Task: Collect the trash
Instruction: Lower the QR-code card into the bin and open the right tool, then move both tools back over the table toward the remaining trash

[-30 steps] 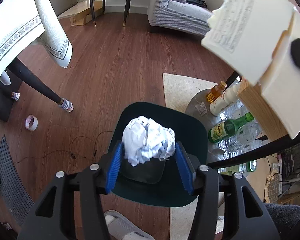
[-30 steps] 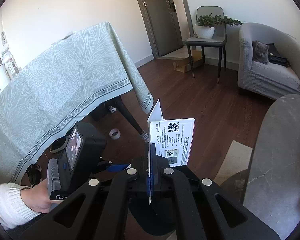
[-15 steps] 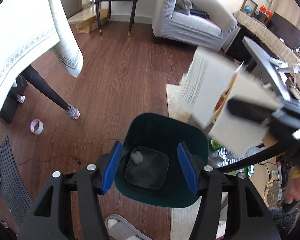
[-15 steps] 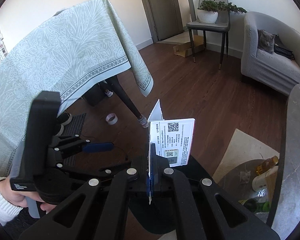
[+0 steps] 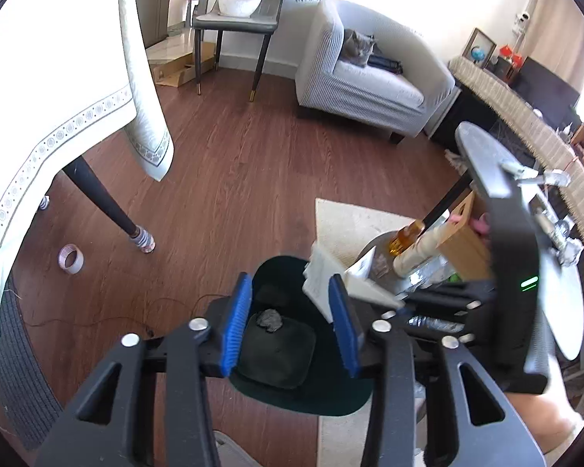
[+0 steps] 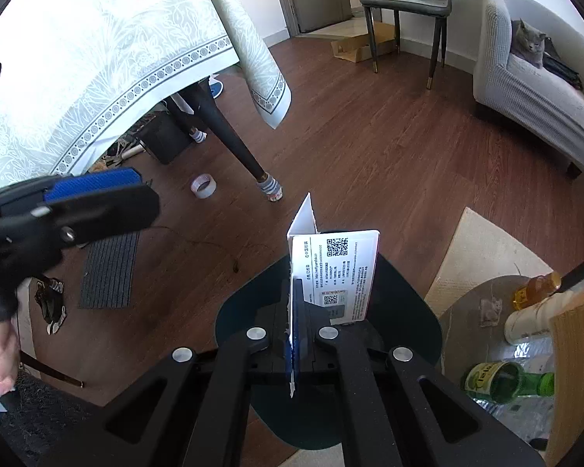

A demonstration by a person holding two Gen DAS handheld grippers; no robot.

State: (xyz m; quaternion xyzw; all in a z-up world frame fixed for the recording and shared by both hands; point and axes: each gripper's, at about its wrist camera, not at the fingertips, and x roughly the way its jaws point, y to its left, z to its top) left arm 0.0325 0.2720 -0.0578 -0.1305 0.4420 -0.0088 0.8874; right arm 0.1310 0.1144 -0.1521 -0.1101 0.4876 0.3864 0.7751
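Observation:
A dark green bin (image 5: pixel 280 385) stands on the wood floor. A crumpled paper ball (image 5: pixel 270 319) lies at its bottom. My left gripper (image 5: pixel 290 325) is open and empty above the bin. My right gripper (image 6: pixel 294 330) is shut on a white card packet with QR codes (image 6: pixel 336 272), held upright over the bin (image 6: pixel 405 311). In the left wrist view the card packet (image 5: pixel 323 280) hangs at the bin's far right rim. The left gripper shows at the left of the right wrist view (image 6: pixel 89 194).
A clothed table (image 6: pixel 97 58) with a dark leg (image 5: pixel 105 202) stands left. A tape roll (image 5: pixel 71 258) lies on the floor. Bottles (image 6: pixel 506 381) and a wooden box (image 5: pixel 463 241) crowd the right beside the bin. A rug (image 5: pixel 354 222), armchair with a cat (image 5: pixel 360 44) and a chair lie farther off.
The paper ball left my left gripper and dropped into the bin. The right gripper has come down with the card packet to the bin's rim.

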